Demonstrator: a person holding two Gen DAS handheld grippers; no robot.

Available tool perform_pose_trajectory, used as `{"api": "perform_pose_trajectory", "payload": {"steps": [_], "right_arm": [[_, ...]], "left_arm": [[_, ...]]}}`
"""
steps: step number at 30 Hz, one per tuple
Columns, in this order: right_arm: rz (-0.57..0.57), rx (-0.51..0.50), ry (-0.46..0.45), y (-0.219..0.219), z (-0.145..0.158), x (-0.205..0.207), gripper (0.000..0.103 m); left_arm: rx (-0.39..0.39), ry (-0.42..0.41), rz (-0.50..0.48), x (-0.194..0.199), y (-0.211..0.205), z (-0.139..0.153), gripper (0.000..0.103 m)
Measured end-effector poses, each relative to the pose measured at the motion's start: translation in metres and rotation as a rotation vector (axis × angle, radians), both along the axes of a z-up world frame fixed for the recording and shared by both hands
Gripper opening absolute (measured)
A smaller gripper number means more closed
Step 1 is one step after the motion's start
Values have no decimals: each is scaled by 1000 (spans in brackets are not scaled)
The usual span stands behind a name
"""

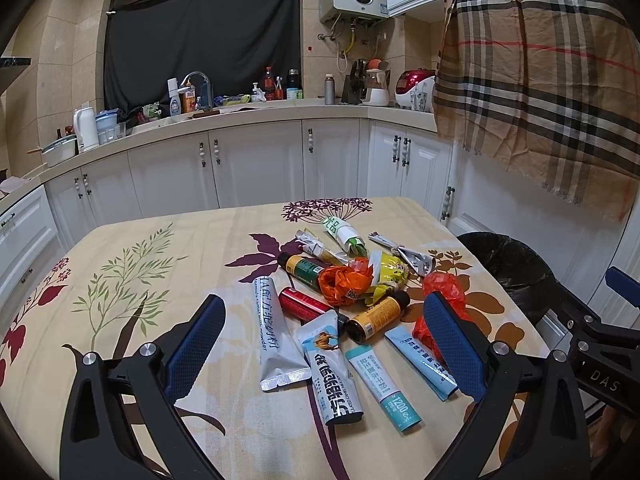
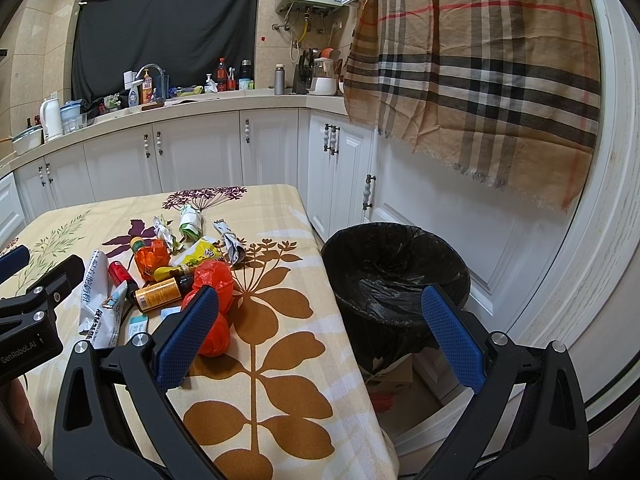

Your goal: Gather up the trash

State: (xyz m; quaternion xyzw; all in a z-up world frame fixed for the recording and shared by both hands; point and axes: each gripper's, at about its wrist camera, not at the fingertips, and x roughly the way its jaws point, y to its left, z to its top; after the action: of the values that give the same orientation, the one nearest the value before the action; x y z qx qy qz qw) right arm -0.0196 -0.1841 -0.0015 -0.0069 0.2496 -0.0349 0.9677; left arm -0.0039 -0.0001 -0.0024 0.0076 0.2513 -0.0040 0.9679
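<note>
Left tool wide apart above trash pile on floral tablecloth, black-lined bin just beside.

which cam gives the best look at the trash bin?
Right wrist. The trash bin sits near centre there, its whole rim and black liner visible between the open right tongs, beside the table edge. The left wrist view catches only part of the bin at far right, behind the right gripper's body.

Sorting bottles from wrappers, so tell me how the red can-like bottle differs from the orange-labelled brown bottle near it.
The red bottle is plain metallic red; the orange-labelled bottle is brown glass with a printed label. The red one is partly hidden under a sachet; the orange-labelled one lies uncovered. Both lie on their sides on the tablecloth.
</note>
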Motion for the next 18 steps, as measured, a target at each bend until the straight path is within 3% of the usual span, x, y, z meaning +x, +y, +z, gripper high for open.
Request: {"api": "perform_pose_trajectory", "payload": {"steps": [18], "right_arm": [[0, 0, 1, 1, -1, 0, 99]], "left_arm": [[-3, 6, 1, 4, 2, -5, 97]]}}
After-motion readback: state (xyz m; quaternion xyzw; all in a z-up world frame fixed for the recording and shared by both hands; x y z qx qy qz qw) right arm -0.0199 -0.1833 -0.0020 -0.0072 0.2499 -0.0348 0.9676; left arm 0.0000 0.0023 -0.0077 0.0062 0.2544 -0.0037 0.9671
